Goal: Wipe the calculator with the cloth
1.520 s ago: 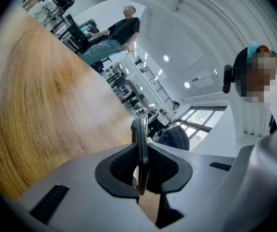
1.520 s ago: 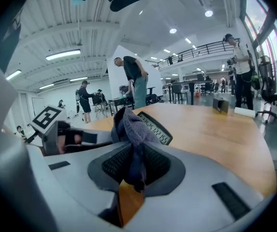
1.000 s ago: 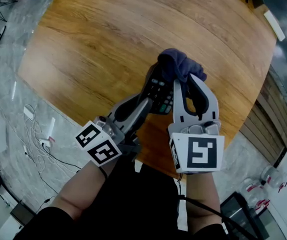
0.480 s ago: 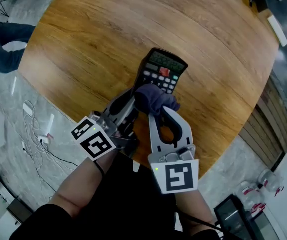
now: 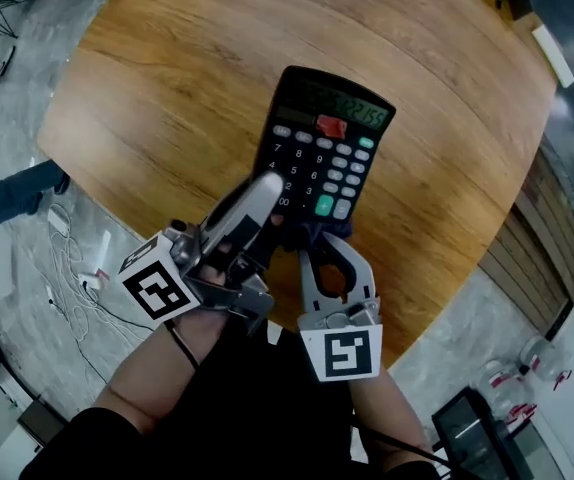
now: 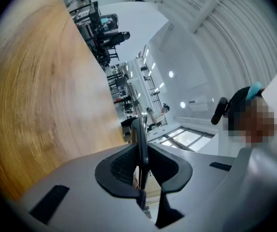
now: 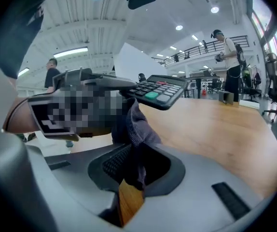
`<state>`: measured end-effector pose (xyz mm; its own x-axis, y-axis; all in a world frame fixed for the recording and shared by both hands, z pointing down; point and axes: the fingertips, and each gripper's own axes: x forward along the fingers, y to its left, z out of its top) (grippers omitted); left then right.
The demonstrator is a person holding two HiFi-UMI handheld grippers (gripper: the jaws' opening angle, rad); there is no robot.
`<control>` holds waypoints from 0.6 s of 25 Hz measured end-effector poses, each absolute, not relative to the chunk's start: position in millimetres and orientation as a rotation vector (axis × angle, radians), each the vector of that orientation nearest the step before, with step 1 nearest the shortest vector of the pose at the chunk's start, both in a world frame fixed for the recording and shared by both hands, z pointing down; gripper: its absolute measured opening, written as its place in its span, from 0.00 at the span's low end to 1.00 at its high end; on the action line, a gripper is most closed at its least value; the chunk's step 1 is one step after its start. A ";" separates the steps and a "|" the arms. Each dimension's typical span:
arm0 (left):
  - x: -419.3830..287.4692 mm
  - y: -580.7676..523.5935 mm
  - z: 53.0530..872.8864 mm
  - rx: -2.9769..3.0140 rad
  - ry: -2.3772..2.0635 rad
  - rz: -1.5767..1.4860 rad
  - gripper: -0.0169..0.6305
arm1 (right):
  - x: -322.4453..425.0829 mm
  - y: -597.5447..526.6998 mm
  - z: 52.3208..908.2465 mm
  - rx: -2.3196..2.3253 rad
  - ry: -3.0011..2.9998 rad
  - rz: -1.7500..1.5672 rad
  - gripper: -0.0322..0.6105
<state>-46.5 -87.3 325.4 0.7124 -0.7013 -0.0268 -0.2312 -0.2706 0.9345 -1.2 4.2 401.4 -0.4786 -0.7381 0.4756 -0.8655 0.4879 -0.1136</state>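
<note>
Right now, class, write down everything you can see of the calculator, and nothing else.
The calculator is a black desktop model, plastic by its look, with a greenish display showing digits, a red key, green keys and rows of pale keys. It is held face up, clear of the wooden table. The left gripper clamps its near left edge. The dark cloth, pinched in the right gripper, sits at its near edge.

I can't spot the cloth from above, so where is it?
The cloth is clamped in the right gripper, bunched at the calculator's near edge, just right of the left gripper in the head view.
</note>
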 end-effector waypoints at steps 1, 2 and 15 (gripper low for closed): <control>-45.2 -87.5 325.1 1.811 -0.706 -0.553 0.13 | 3.4 -3.6 403.6 1.376 -2.367 0.475 0.15; -44.1 -87.3 324.9 1.789 -0.681 -0.566 0.13 | 7.3 -11.3 404.6 1.408 -2.365 0.463 0.15; -31.1 -46.8 324.1 1.680 -0.591 -0.572 0.13 | 1.8 -21.0 363.6 1.493 -2.531 0.316 0.15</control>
<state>-31.1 -46.8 324.1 0.7495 -0.6598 -0.0539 -0.0752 -0.1657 0.9833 1.8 -21.0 363.6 -0.4768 -0.8381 0.2650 -0.8776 0.4713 -0.0883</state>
